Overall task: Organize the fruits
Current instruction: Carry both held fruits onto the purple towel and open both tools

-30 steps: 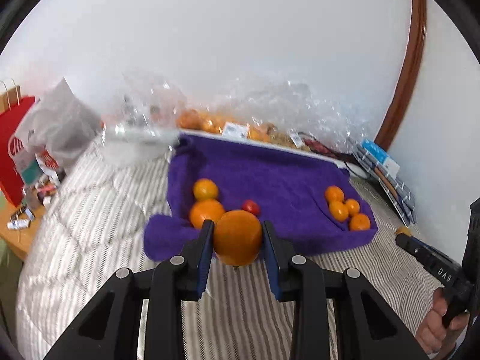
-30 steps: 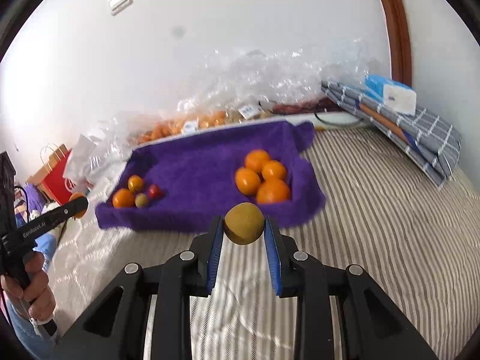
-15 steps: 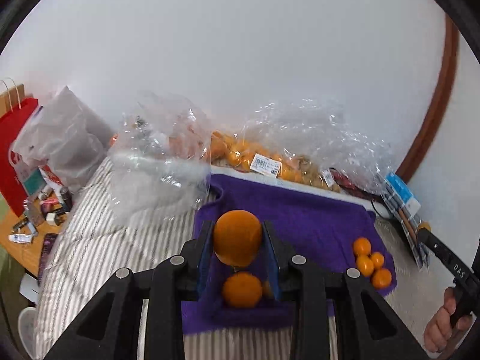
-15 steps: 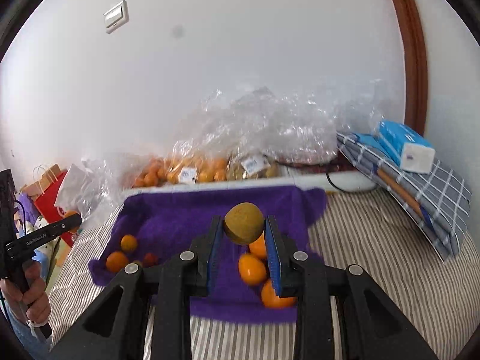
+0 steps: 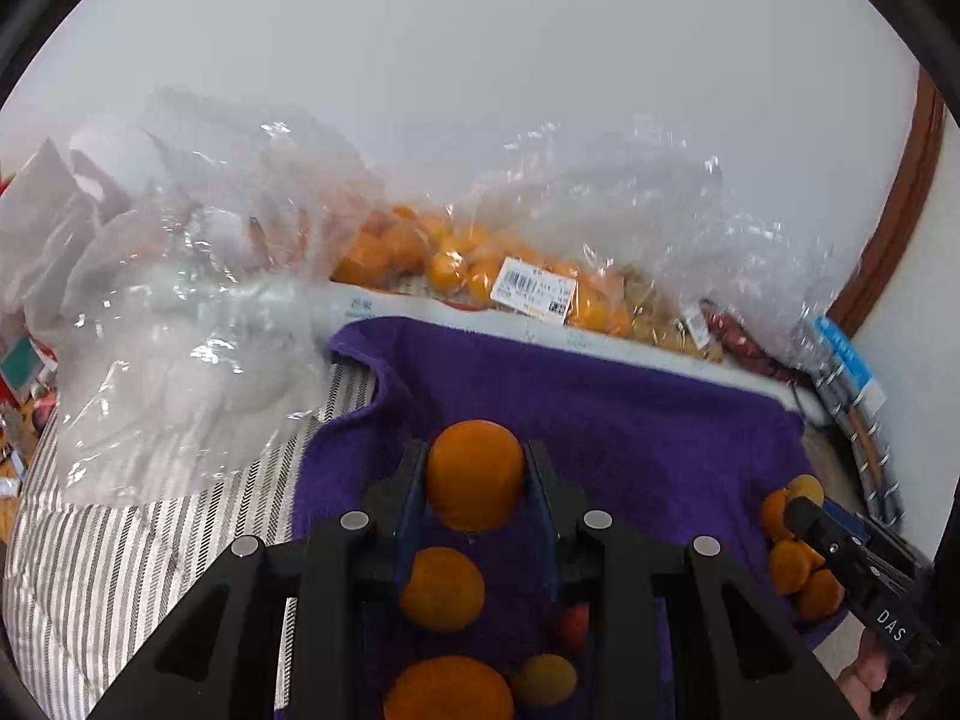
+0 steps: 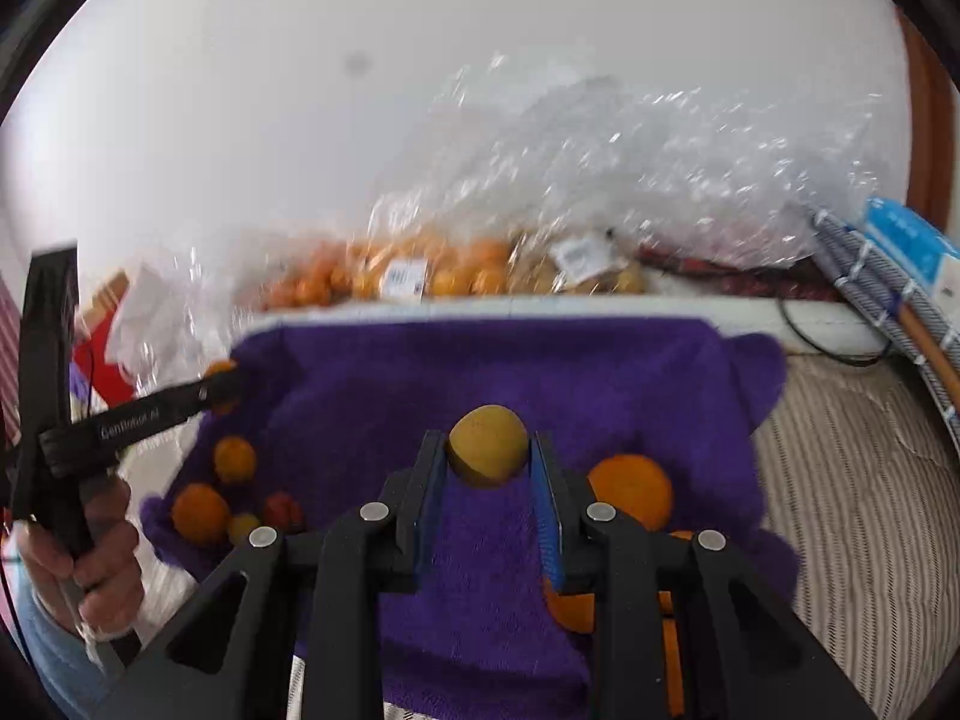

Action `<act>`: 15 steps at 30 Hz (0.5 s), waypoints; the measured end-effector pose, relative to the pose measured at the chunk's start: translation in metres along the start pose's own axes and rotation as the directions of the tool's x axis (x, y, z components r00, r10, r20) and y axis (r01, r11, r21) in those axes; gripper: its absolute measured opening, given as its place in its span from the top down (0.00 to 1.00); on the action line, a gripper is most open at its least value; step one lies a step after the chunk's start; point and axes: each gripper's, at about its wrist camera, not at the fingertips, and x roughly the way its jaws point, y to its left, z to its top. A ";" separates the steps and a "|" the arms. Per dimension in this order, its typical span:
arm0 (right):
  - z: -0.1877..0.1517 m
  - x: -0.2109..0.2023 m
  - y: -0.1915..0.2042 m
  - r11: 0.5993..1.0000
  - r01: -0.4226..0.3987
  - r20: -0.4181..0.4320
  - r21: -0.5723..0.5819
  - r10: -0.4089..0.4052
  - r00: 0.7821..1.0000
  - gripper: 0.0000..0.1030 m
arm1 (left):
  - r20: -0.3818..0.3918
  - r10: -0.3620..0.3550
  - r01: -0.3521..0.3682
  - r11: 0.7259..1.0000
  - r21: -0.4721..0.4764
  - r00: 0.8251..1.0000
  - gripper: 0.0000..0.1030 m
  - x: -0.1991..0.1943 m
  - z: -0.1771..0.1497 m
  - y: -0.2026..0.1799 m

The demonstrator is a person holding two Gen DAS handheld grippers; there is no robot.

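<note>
On the far left, clear bags (image 5: 180, 312) lie on the striped bed (image 5: 120, 540). Next to them a purple towel (image 5: 600, 408) is spread out. The left claw (image 5: 474, 480) is closed on an orange (image 5: 475, 474) and holds it above the towel's left end. Under it sit two more oranges (image 5: 441, 589), a little red fruit (image 5: 573, 627) and a small yellow one (image 5: 547, 679). The right claw (image 6: 489, 453) is closed on a yellow-brown fruit (image 6: 489, 445), over the towel near its right end. A pile of oranges (image 6: 630, 489) lies just right of it. A bag of oranges (image 5: 456, 264) leans on the wall behind.
</note>
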 end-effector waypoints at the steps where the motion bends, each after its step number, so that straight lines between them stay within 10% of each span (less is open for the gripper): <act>1: -0.002 0.004 0.003 1.000 -0.005 -0.010 -0.007 0.004 1.000 0.73 | -0.001 0.002 -0.002 1.000 0.001 1.000 0.71 0.002 0.000 0.001; 15: -0.016 0.026 0.013 0.999 -0.022 -0.071 -0.037 0.019 0.997 0.73 | -0.051 0.008 -0.007 1.000 0.013 0.999 0.71 0.020 -0.003 0.005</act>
